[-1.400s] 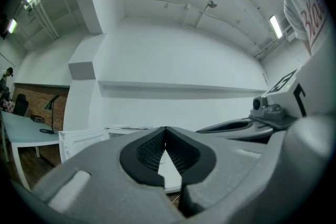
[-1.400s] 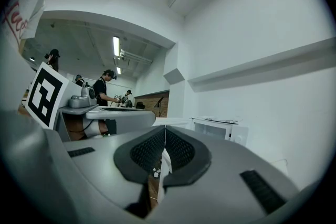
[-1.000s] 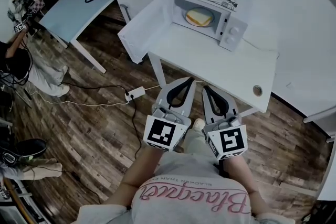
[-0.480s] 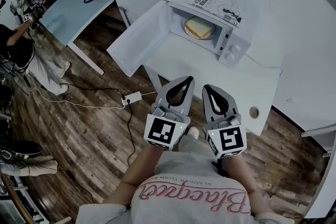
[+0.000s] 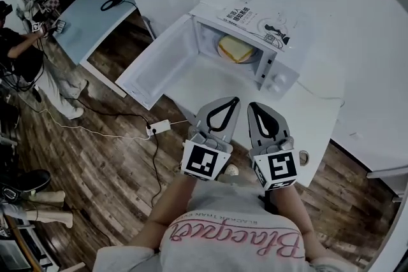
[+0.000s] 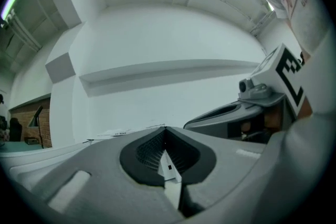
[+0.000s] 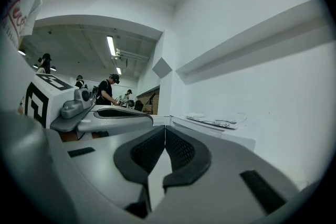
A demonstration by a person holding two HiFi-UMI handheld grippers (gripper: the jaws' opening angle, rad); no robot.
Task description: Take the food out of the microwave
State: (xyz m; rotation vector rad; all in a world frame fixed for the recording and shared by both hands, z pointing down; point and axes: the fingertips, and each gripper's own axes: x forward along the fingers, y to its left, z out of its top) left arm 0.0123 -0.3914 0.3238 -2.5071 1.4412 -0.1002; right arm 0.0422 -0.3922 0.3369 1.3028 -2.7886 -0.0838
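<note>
The person is standing at the near edge of the white worktop [image 5: 309,114], holding both claws out level and side by side towards the microwave [image 5: 279,76]. The left claw [image 5: 233,100] is closed tip to tip with nothing in it, and the right claw [image 5: 250,106] is closed and empty too (each claw's own camera is showing the dark pads meeting). I would guess they are being carried shut simply because nothing is within reach yet. Both will have to open before any grasp.

The microwave is sitting towards the far left corner of the worktop, with a printed booklet [image 5: 255,17] lying on its roof. Its door [image 5: 156,67] is hanging wide open, out past the worktop's left edge, which is leaving the mouth of the cavity unobstructed and facing the person.

The food, a sandwich [image 5: 237,48], is lying flat on a plate [image 5: 250,59] inside the cavity, well apart from both claws. It is looking close to square, so a long axis is hard to call. If anything it is running across the cavity, from the door side to the control-panel side. The plate's rim is probably offering the safer hold.
</note>
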